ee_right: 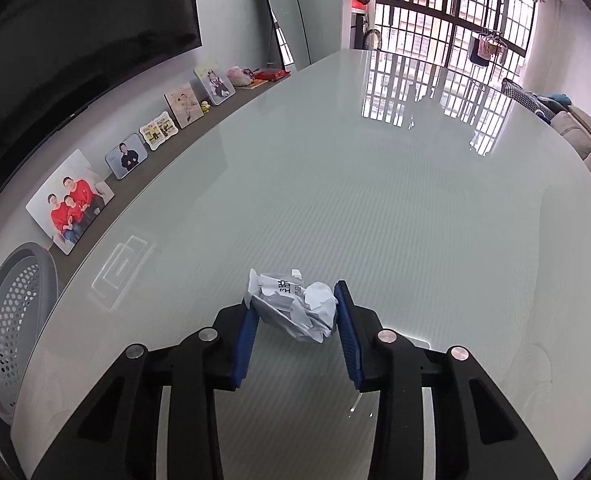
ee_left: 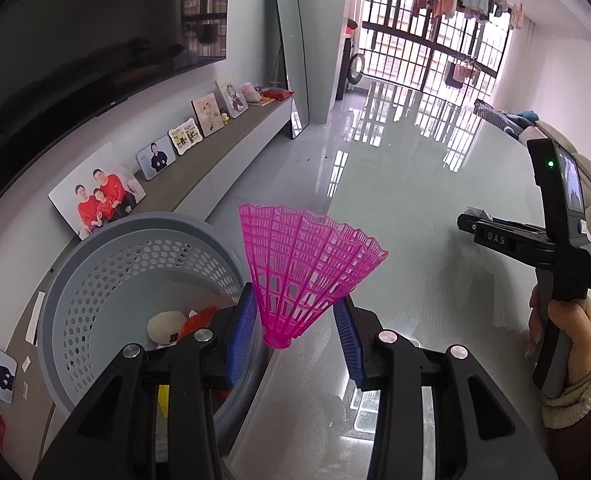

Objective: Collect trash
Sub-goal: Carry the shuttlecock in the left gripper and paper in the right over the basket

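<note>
A pink shuttlecock (ee_left: 299, 276) is held by the left gripper (ee_left: 295, 320), skirt up and cork end down, pinched low betw. the 2 blue pads (ee_left: 241, 332); it hangs at the edge of the glass table (ee_left: 415, 208), just right of a grey perforated bin (ee_left: 95, 280) set beside the table. In the bin, a whitish lump (ee_left: 166, 325) and a red scrap (ee_left: 197, 319) are seen at the bottom, partly hidden by the gripper. At the right of the left wrist view, the other tool is seen gripped by a hand (ee_left: 563, 332) in a knit cuff. In the right wrist view, a crumpled paper wad (ee_right: 295, 304) w/ black print is clamped by the right gripper (ee_right: 295, 320), both pads (ee_right: 345, 320) pressed to its sides; the wad sits low at the table surface, but whether it rests on the glass can't be told. The bin (ee_right: 15, 320) is seen far left of it, well apart. Photo frames (ee_right: 71, 200) are lined along a shelf by the wall.
</note>
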Demonstrator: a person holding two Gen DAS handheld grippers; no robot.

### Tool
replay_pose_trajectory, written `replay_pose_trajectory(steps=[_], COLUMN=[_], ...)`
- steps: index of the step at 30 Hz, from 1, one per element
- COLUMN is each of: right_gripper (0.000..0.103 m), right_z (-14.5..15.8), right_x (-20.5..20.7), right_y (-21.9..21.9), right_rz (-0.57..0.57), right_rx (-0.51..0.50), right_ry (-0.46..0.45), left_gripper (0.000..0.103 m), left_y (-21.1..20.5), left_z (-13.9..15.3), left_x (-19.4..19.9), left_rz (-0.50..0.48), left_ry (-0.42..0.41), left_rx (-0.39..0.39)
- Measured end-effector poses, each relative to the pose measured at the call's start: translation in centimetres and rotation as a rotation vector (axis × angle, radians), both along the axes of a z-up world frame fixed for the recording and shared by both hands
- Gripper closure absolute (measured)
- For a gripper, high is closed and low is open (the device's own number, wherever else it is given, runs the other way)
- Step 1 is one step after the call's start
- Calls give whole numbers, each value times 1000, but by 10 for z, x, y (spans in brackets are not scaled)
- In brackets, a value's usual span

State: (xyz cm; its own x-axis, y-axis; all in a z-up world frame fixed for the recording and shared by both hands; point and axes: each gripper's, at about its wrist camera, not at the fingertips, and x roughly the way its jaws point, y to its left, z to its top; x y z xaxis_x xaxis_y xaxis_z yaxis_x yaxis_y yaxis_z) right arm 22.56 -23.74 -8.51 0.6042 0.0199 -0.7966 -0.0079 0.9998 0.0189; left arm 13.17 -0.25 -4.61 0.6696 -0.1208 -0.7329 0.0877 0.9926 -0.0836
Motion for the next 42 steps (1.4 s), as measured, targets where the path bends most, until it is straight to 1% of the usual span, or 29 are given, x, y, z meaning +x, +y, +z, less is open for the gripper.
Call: replay_pose_trajectory(steps=[4,9,16,20,22,26,30,37,42], right_gripper=[67,67,67,67,67,67,67,67,67], right_z=[7,16,27,32,34,40,38,35,31], right_x=[-22,-53,-97,-113,-117,-121,-121,-113,-111], right_y=[5,22,60,96,114,146,173,209,228], right_rz=[20,60,129,196,227,275,318,369,392], right_rx=[25,57,110,130,126,152,158,158,160], right_ry=[-15,-20,-28,-26,-31,-44,-37,-14,0], left_gripper=[64,64,64,64,64,64,64,64,64], left_y=[11,33,67,90,104,127,149,185,200], left_z=[5,8,10,7,5,1,-2,-17,-26], left_x=[-7,-18,-36,-43,-45,-47,-48,-43,-39], left_rz=[29,70,114,135,149,173,206,256,260], left_ry=[-12,-18,-25,-28,-24,-18,-22,1,14], left_rx=[13,16,24,37,45,64,66,55,51])
